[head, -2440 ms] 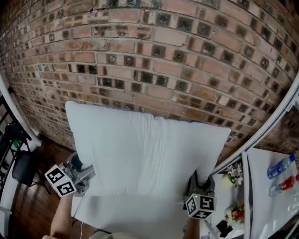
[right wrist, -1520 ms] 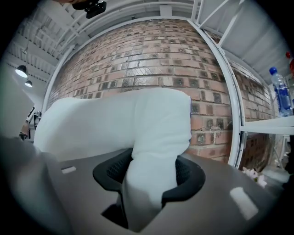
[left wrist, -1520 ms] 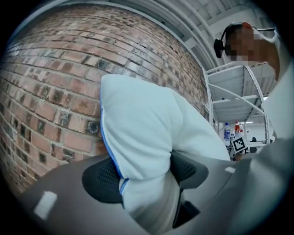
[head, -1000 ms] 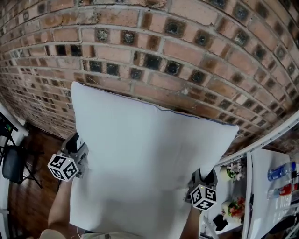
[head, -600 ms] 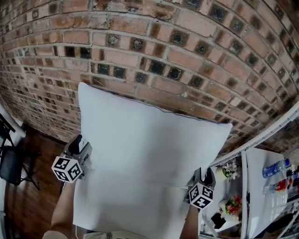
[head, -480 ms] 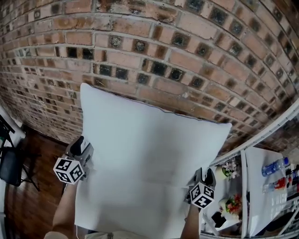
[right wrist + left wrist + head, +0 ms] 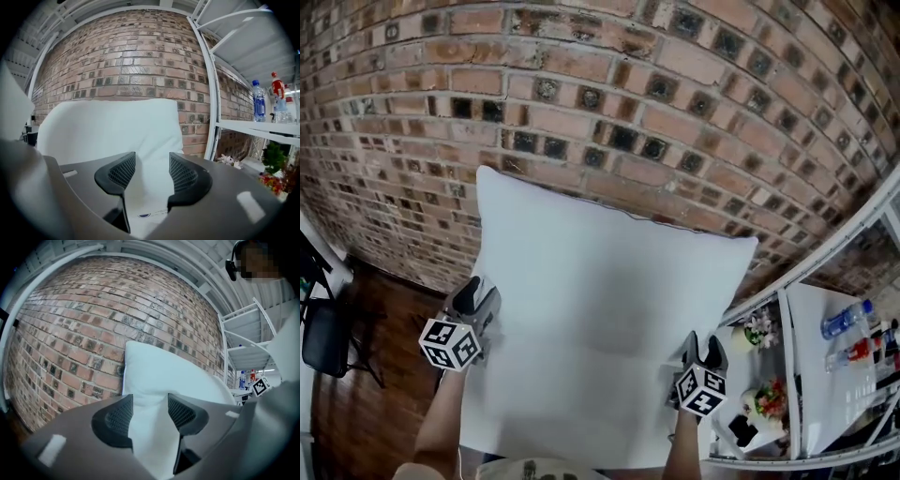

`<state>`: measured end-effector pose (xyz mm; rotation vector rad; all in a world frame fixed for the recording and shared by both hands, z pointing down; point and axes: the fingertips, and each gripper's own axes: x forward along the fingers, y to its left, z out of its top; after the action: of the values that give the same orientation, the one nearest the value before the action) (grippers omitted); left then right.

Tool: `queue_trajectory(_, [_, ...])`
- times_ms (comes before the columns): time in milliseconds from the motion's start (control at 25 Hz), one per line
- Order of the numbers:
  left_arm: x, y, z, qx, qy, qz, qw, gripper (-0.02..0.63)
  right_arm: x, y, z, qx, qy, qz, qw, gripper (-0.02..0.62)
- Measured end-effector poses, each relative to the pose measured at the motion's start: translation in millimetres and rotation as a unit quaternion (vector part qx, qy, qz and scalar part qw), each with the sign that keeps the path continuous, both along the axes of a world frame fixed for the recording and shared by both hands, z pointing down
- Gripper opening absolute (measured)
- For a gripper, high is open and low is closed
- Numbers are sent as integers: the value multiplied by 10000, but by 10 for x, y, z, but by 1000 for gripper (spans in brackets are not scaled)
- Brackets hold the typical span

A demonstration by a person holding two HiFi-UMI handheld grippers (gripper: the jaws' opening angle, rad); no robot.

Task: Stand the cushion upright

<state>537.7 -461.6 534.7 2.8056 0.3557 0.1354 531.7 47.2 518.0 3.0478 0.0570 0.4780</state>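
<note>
Left gripper (image 7: 478, 292) grasped the left edge of the cushion (image 7: 609, 300), its jaws closing on the fabric between them. The cushion stood on edge before the brick wall (image 7: 609, 103); its base was hidden. Right gripper (image 7: 701, 351) pinched the lower right edge. Likely hazard: a release before the base was seated could let the soft cushion slump forward or topple toward the shelf (image 7: 811, 323).

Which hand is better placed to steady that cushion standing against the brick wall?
Probably left: the left tool, jaws closing on the cushion, grips its edge higher up; the right tool holds lower down.
</note>
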Motion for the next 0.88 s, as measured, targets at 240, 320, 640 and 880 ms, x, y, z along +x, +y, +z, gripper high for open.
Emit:
queue_trajectory(240, [-288, 122, -189, 25, 148, 40, 9999, 235, -235, -359, -89, 14, 61, -510, 9987, 227])
queue_trajectory(320, [-406, 204, -245, 65, 201, 70, 9998, 235, -356, -419, -128, 21, 135, -642, 9978, 225])
queue_trajectory(640, [-912, 768, -334, 145, 294, 346, 9989, 235, -891, -576, -227, 134, 303, -1145, 9929, 200])
queue_trajectory(880, [-1351, 1344, -410, 257, 360, 679, 9967, 235, -1284, -780, -294, 354, 428, -1601, 9855, 125])
